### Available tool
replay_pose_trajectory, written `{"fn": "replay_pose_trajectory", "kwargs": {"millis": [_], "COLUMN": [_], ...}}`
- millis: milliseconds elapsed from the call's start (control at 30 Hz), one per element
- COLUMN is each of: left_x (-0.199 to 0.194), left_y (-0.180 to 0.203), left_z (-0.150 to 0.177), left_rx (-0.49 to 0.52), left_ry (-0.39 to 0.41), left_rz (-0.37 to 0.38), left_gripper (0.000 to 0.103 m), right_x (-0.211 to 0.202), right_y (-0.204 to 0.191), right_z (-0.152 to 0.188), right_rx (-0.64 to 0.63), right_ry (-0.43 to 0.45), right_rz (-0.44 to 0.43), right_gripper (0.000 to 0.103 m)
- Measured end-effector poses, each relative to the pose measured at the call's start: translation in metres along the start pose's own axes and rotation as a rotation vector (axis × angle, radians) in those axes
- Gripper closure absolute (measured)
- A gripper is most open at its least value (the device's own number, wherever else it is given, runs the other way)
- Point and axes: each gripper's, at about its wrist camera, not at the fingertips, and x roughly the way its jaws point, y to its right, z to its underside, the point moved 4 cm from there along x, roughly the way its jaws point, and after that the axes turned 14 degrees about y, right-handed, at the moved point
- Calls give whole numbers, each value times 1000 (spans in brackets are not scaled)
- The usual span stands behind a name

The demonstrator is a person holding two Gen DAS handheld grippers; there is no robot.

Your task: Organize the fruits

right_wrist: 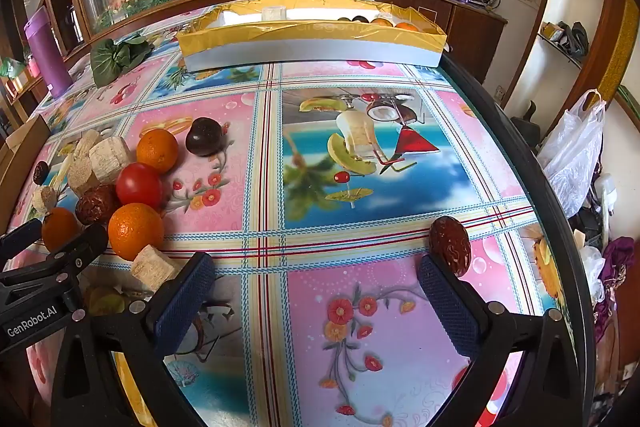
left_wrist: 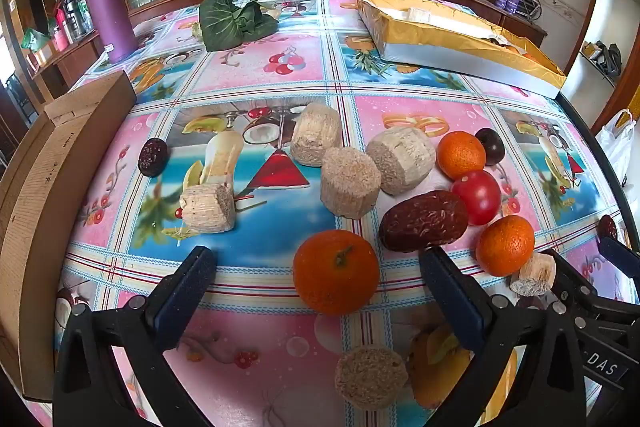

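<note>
My left gripper (left_wrist: 316, 259) is open above the patterned tablecloth, with an orange (left_wrist: 336, 271) lying between its spread fingers, untouched. Beyond it lie a big red date (left_wrist: 423, 220), a tomato (left_wrist: 477, 196), two more oranges (left_wrist: 505, 245) (left_wrist: 461, 154), a dark plum (left_wrist: 490, 145) and several beige sugarcane chunks (left_wrist: 350, 182). A small dark date (left_wrist: 153, 157) lies apart at left. My right gripper (right_wrist: 316, 263) is open over bare cloth; a date (right_wrist: 450, 245) lies just past its right finger. The same fruit pile (right_wrist: 139, 185) sits at its left. A gold-lined box (right_wrist: 312, 39) at the far edge holds some fruit.
A wooden box (left_wrist: 48, 195) stands along the left table edge. A purple flask (left_wrist: 107, 6) and green leafy vegetable (left_wrist: 232, 20) are at the far left. The table's dark rim (right_wrist: 532, 179) runs down the right, with a plastic bag (right_wrist: 576, 151) beyond it.
</note>
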Motion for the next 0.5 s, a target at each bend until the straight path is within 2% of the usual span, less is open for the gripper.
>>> {"fn": "replay_pose_trajectory", "kwargs": {"millis": [367,500], "left_x": [0,3], "left_y": [0,-1], "left_z": [0,-3], "left_rx": [-9,7], "left_ry": [-1,-33], "left_rz": [-3,14], "left_gripper": [0,0], "right_x": [0,0], "right_y": [0,0], "right_z": [0,0], "right_rx": [-1,0], "right_ry": [4,4], "right_rz": [0,0], "right_gripper": [1,1]}}
